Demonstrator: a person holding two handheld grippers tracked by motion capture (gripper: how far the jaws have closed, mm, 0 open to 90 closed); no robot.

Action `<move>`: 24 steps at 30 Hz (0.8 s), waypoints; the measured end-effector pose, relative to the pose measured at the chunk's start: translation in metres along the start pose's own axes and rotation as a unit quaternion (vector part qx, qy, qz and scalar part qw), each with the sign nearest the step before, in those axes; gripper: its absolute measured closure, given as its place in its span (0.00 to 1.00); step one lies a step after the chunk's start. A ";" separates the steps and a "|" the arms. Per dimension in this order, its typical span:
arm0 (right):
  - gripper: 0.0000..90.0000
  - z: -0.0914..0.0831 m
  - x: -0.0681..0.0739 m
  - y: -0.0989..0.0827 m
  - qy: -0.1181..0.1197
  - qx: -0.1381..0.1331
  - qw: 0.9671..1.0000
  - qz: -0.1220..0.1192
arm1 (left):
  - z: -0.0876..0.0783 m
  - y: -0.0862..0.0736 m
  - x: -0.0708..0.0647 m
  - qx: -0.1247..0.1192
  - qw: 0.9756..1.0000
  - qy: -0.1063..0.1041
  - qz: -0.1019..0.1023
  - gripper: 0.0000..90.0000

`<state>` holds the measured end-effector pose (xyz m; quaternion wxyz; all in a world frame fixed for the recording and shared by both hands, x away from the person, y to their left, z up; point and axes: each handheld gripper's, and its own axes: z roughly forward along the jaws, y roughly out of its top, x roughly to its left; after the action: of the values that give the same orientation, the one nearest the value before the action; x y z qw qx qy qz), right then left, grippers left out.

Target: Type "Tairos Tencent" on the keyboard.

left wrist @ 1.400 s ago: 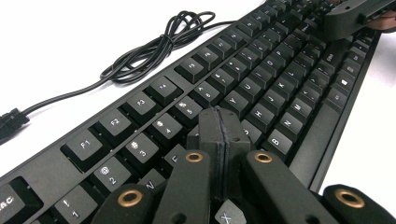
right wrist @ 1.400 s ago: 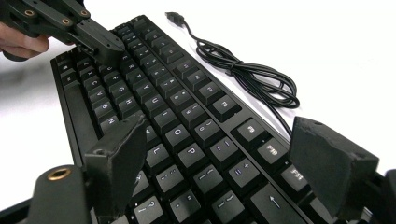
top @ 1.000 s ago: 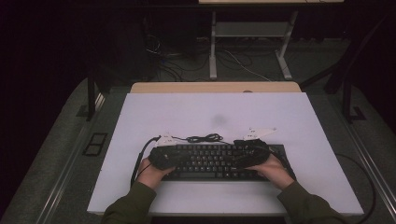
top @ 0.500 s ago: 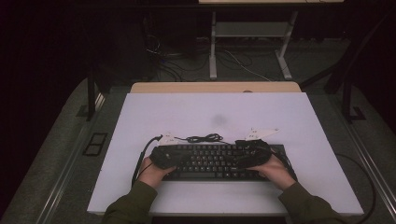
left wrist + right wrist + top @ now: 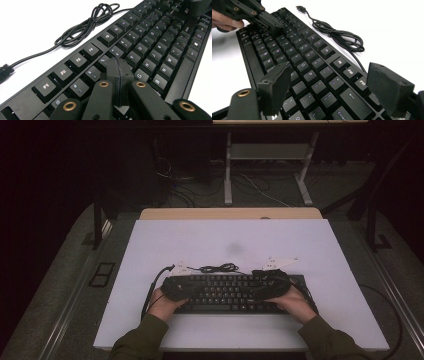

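Step in hand: as I judge it, pressing keys on the black full-size plastic keyboard (image 5: 235, 292) with the tip of the left gripper (image 5: 119, 75).
Keyboard's place: it lies flat on the white tabletop (image 5: 230, 240), near the person's edge and roughly centred between the two hands.
Left gripper: its two black jaws are pressed together with nothing between them, making one blunt tip that sits over the keys near the number row at the keyboard's left end; whether it touches a key I cannot tell.
Right gripper (image 5: 337, 85): its jaws stand spread wide, pinching nothing, hovering over the keyboard's right end above the enter key area.
Doing it well: come down straight on one key's centre so the blunt tip doesn't catch a neighbour; keep the spread right jaws clear of the keys.
Hand pose: both forearms in olive sleeves rest low, each hand wrapped around its gripper, pointing inward across the keyboard.
Beyond the keyboard: its thin black bundled cable (image 5: 85, 27) lies loose just behind the back edge.
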<state>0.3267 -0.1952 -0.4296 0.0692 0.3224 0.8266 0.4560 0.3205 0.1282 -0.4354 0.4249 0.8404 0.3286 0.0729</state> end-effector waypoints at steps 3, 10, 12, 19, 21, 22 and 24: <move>0.22 0.000 0.000 0.000 0.001 -0.001 1.000 0.000 | -0.001 0.000 0.000 0.003 1.000 0.000 0.006 0.99; 0.22 -0.001 -0.001 0.000 0.001 -0.002 1.000 0.000 | -0.003 0.001 0.000 -0.008 1.000 -0.004 -0.002 0.97; 0.22 -0.001 -0.001 0.000 0.001 -0.002 1.000 0.001 | -0.004 0.001 0.000 -0.011 1.000 -0.005 -0.002 0.95; 0.22 0.000 -0.001 0.000 0.003 0.000 1.000 0.001 | -0.006 0.002 -0.003 -0.019 1.000 -0.005 0.000 0.85; 0.24 0.000 -0.001 0.000 0.003 0.001 1.000 0.000 | -0.006 0.002 -0.004 -0.018 1.000 -0.005 0.004 0.82; 0.24 0.000 -0.001 0.000 0.003 0.000 1.000 0.000 | -0.006 0.002 -0.004 -0.021 1.000 -0.004 0.004 0.80; 0.26 0.000 -0.001 0.001 0.004 -0.001 1.000 0.000 | -0.008 0.002 -0.006 -0.023 1.000 -0.003 0.005 0.77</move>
<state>0.3278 -0.1951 -0.4294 0.0662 0.3208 0.8265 0.4579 0.3138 0.1292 -0.4284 0.4446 0.8323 0.3212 0.0804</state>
